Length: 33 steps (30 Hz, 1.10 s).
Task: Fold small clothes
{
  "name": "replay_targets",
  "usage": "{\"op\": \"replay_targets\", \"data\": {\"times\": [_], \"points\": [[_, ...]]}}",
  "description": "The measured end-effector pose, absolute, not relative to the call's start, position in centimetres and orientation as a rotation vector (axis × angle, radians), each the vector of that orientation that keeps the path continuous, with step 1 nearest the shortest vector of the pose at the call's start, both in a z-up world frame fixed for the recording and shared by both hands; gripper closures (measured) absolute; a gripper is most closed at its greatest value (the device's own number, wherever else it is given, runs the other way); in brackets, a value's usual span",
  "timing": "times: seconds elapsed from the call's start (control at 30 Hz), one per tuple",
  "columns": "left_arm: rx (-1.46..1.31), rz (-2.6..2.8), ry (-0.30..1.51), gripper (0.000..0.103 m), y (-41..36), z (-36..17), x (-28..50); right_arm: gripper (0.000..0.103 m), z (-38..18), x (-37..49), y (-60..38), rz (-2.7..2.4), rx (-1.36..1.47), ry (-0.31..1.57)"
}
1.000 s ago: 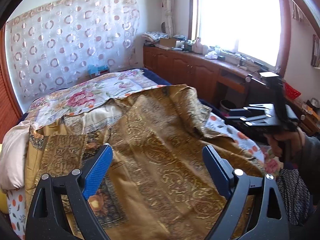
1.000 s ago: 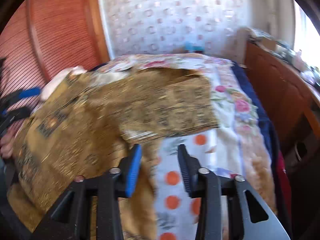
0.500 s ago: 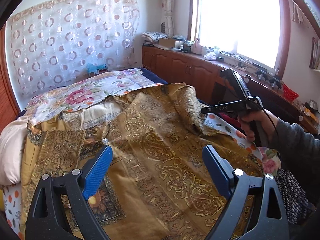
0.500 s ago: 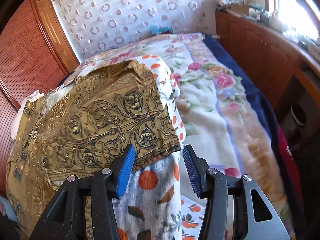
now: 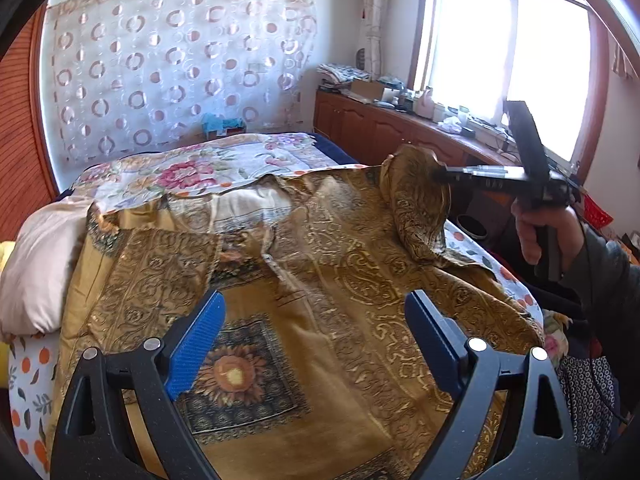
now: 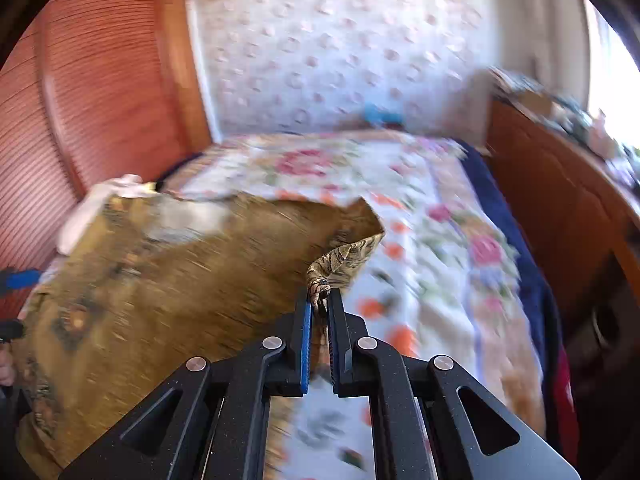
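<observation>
Left wrist view runs from a pale pillow (image 5: 38, 264) at the left edge, across a gold patterned cloth (image 5: 304, 280) spread over the bed (image 5: 208, 168), to a person's hand (image 5: 544, 232) on the right. The left gripper (image 5: 316, 340) hangs just above the cloth with its blue pads far apart and nothing between them. A sunflower square printed on the cloth lies beneath its left finger. Further right, the cloth's far right corner is lifted off the floral bedspread, pinched at the tip of the right gripper (image 5: 442, 174), which the hand grasps by its handle. Behind it a wooden cabinet (image 5: 380, 132) runs under a bright window (image 5: 508, 56).

Right wrist view, blurred, shows the cloth (image 6: 168, 280) at left and the right gripper (image 6: 322, 300) clamped on a bunched corner of it, with the bedspread at right.
</observation>
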<state>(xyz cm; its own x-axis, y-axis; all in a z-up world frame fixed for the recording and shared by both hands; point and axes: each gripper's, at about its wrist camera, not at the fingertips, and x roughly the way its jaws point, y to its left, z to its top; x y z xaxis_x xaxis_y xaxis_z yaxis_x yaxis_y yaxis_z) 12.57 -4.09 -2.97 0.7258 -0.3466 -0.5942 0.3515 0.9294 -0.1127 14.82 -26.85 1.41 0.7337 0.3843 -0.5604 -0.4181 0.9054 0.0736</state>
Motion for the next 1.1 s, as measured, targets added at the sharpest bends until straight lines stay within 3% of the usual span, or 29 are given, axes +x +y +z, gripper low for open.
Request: {"op": "replay_targets", "data": {"times": [0.23,0.37,0.4,1.1], "points": [[-0.020,-0.358,0.666,0.011,-2.4,-3.5,12.9,0.095,4.2,15.1,-19.6,0.564,-0.094,0.576],[-0.027,-0.352,0.672,0.011,-2.1,-3.7,13.1,0.068,3.6,16.8,-18.3,0.589,-0.074,0.612],[-0.025,-0.350,0.672,0.011,-2.0,-3.8,13.0,0.066,3.5,16.9,-18.6,0.586,-0.080,0.609],[-0.024,-0.214,0.732,0.011,4.2,-6.2,14.6,0.065,-2.9,15.7,-18.0,0.552,-0.221,0.856]]}}
